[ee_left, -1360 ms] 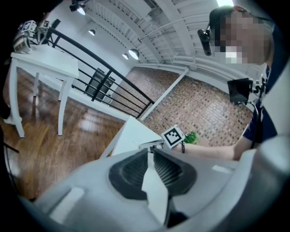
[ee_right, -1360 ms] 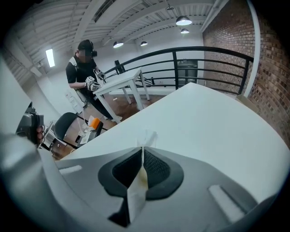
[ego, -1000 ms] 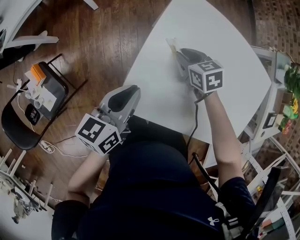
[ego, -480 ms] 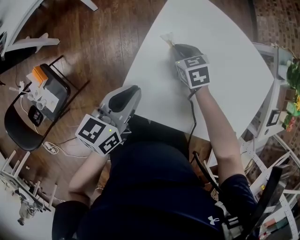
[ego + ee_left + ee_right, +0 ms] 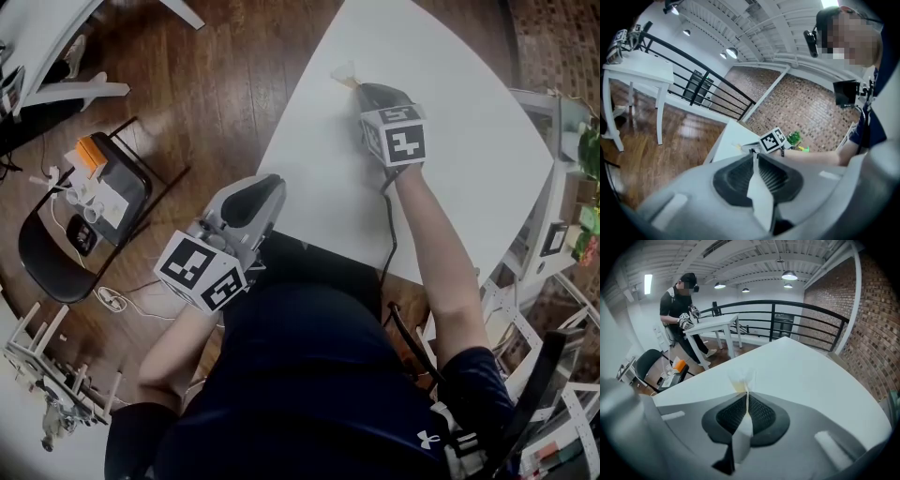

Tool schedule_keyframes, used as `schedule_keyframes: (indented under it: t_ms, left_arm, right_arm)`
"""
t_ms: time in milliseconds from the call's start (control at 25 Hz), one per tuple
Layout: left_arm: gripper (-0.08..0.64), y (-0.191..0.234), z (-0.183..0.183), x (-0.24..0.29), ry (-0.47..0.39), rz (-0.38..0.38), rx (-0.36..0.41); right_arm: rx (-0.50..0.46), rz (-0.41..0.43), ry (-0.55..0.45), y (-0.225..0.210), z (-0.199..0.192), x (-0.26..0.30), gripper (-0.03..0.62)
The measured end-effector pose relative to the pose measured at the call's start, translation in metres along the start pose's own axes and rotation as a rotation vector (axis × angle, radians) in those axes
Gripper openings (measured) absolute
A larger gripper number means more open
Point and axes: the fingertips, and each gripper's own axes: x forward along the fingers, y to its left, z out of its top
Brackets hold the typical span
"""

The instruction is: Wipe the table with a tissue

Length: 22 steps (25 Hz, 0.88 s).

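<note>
A small crumpled tissue (image 5: pixel 343 73), white with a yellowish patch, lies on the white table (image 5: pixel 450 141) near its far left edge. My right gripper (image 5: pixel 354 86) points down at the table, its jaws shut on the tissue (image 5: pixel 742 380), which sticks out past the tips. In the right gripper view the right gripper (image 5: pixel 747 392) shows its ribbed pads pressed together. My left gripper (image 5: pixel 274 178) hangs off the table over the wooden floor, close to my body. Its jaws are shut with nothing between them (image 5: pixel 754 152).
A black chair (image 5: pixel 56 253) with an orange box (image 5: pixel 89 150) and small items stands on the floor at left. Metal shelving (image 5: pixel 553 234) lines the table's right side. Another person (image 5: pixel 682 301) works at a white table by a black railing (image 5: pixel 797 310).
The right gripper's jaws have closed on the tissue, and the gripper has sunk slightly toward the table. The left gripper has stayed where it was.
</note>
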Motion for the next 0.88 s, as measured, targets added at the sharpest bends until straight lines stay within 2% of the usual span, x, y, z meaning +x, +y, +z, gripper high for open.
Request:
schedule_keyframes:
  t_ms: [240, 400, 480, 640, 880]
  left_arm:
    - [0.034, 0.004, 0.007, 0.004, 0.020, -0.018, 0.017]
    - [0.034, -0.005, 0.004, 0.013, 0.032, -0.076, 0.038]
    - [0.034, -0.014, 0.003, 0.018, 0.036, -0.108, 0.053]
    - [0.034, -0.026, 0.006, 0.022, 0.029, -0.126, 0.066]
    - [0.034, -0.006, 0.002, 0.001, 0.025, -0.039, 0.019]
  right_arm:
    - [0.148, -0.080, -0.049, -0.045, -0.008, -0.022, 0.018]
    - [0.280, -0.111, -0.101, -0.066, -0.022, -0.054, 0.018]
    - [0.312, -0.119, -0.121, -0.072, -0.028, -0.066, 0.017]
    - [0.272, -0.113, -0.110, -0.074, -0.021, -0.055, 0.017]
    - [0.198, -0.037, -0.070, -0.042, 0.001, -0.006, 0.017]
